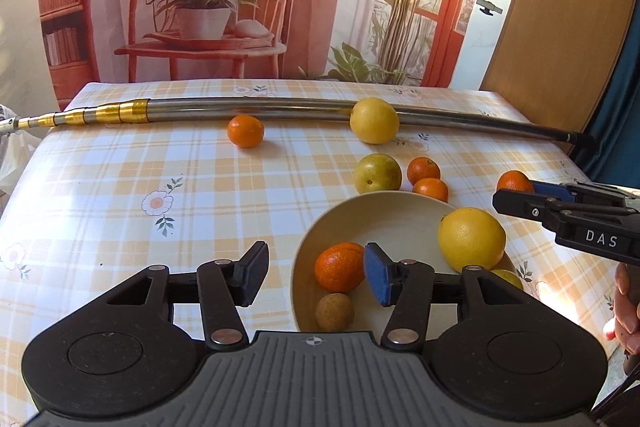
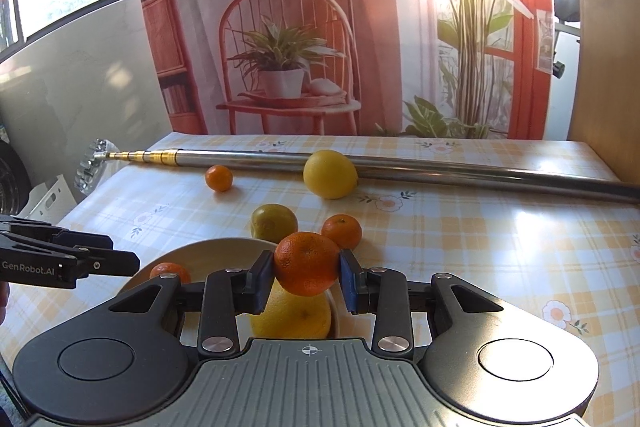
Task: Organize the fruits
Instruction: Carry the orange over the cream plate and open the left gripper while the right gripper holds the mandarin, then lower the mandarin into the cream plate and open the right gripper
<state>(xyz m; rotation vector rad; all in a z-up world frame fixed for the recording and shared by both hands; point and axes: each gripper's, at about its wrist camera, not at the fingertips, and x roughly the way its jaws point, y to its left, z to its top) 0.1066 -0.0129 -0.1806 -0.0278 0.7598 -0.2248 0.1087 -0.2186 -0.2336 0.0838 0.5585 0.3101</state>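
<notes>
Fruit: mixed citrus on a yellow-check tablecloth point(image 1: 120, 187). Cream bowl point(image 1: 384, 215) sits near-centre, and holds a large yellow citrus point(image 1: 472, 237) at its right side, an orange mandarin point(image 1: 340, 267) and a small brown fruit point(image 1: 334, 311) near its left wall.

Loose on the cloth, far of the bowl: a yellow-green fruit point(image 1: 377, 173) just beyond the rim, two small mandarins point(image 1: 426, 178) touching each other to its right, a lone mandarin point(image 1: 245, 131) far-left, a lemon-yellow fruit point(image 1: 374, 121) resting against a metal telescopic pole point(image 1: 248, 106) that spans the far side.

Right gripper point(image 2: 307, 267): partly closed, pads clamped on either side of a held mandarin point(image 2: 307, 263), glossy, dimpled skin, stem end up. It's off the table, above the bowl's near-right part and the big yellow citrus.

Left gripper point(image 1: 316, 277): wide apart, nothing between the fingers. Blue-padded right finger point(image 1: 378, 277) is over the bowl just beside the orange mandarin; contact can't be told. Left finger is over bare cloth outside the rim.
</notes>
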